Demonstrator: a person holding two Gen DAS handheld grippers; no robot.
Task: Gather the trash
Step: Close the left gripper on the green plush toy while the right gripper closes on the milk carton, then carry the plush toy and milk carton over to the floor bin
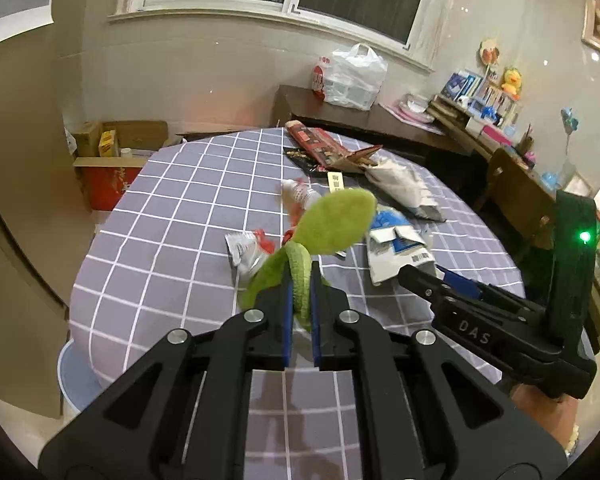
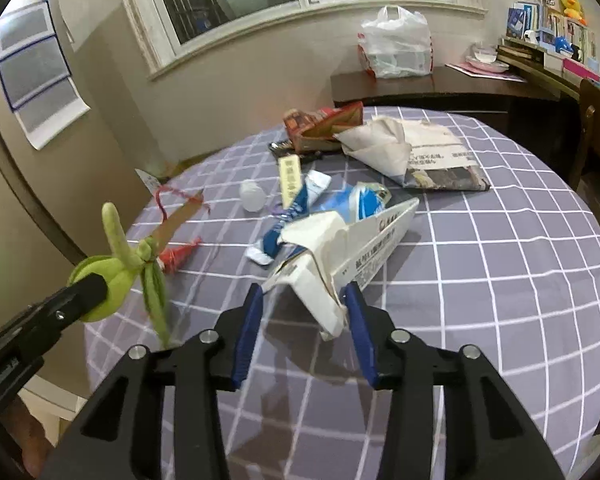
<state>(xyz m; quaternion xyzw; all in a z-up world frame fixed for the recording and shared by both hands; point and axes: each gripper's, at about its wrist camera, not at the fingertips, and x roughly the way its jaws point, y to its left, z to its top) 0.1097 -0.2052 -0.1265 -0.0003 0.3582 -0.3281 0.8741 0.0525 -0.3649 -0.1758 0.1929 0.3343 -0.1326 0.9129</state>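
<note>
Two claws over the checked tabletop [image 1: 172, 208], left claw [image 1: 301, 280] clenched on a green plush leaf [image 1: 332, 220], right claw [image 2: 304, 300], stamped "DAS", around a crumpled white printed carton [image 2: 340, 248], grip unclear.

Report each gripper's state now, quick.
Left gripper: shut on the green plush toy, lifted off the table.
Right gripper: fingers around the torn white carton; whether they grip it cannot be told.

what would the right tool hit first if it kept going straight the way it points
The torn white carton comes first: its near end already sits between the right tool fingers. Beyond it lies the blue wrapper, though depth is hard to judge.
</note>
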